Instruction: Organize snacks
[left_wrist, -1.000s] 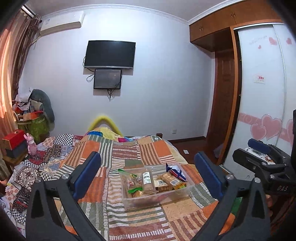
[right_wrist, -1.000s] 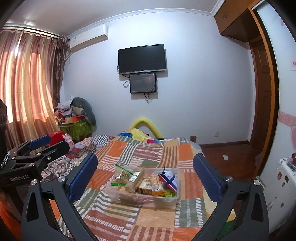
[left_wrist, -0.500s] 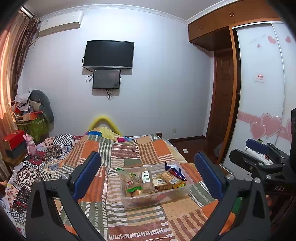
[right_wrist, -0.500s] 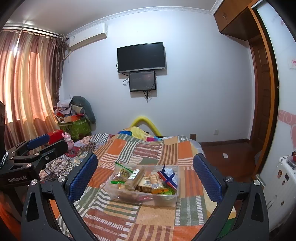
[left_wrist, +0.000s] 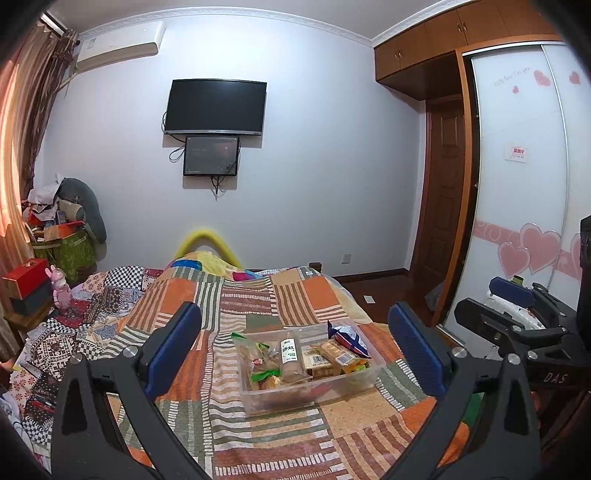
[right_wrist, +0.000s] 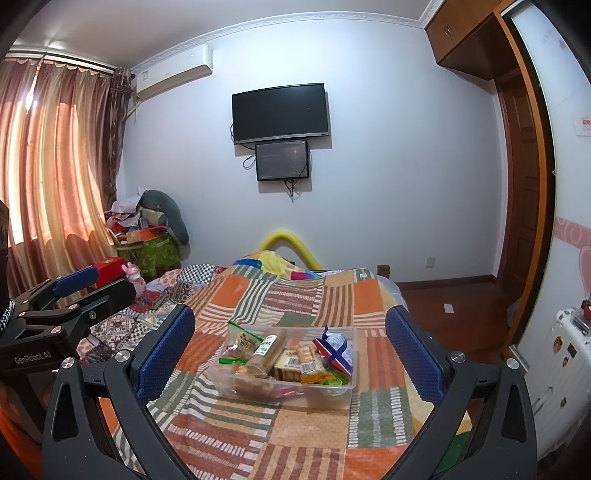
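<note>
Soft, even room light, a little cool on the wall (right_wrist: 388, 177). Warm orange glow pouring through the curtains (right_wrist: 55, 166) at left, blown out in streaks in the right wrist view, a hot orange smear along the left edge of the left wrist view. Heavy fisheye bend: ceiling line bowed, wardrobe (left_wrist: 517, 184) curved, black vignette in every corner. Centre sharp enough to make out print on the snack packs in the box (left_wrist: 306, 395). Faint shadow under the box on the bed (left_wrist: 258, 435). TV (left_wrist: 216, 107) dark, no glare. Edges slightly soft, mild colour noise.
</note>
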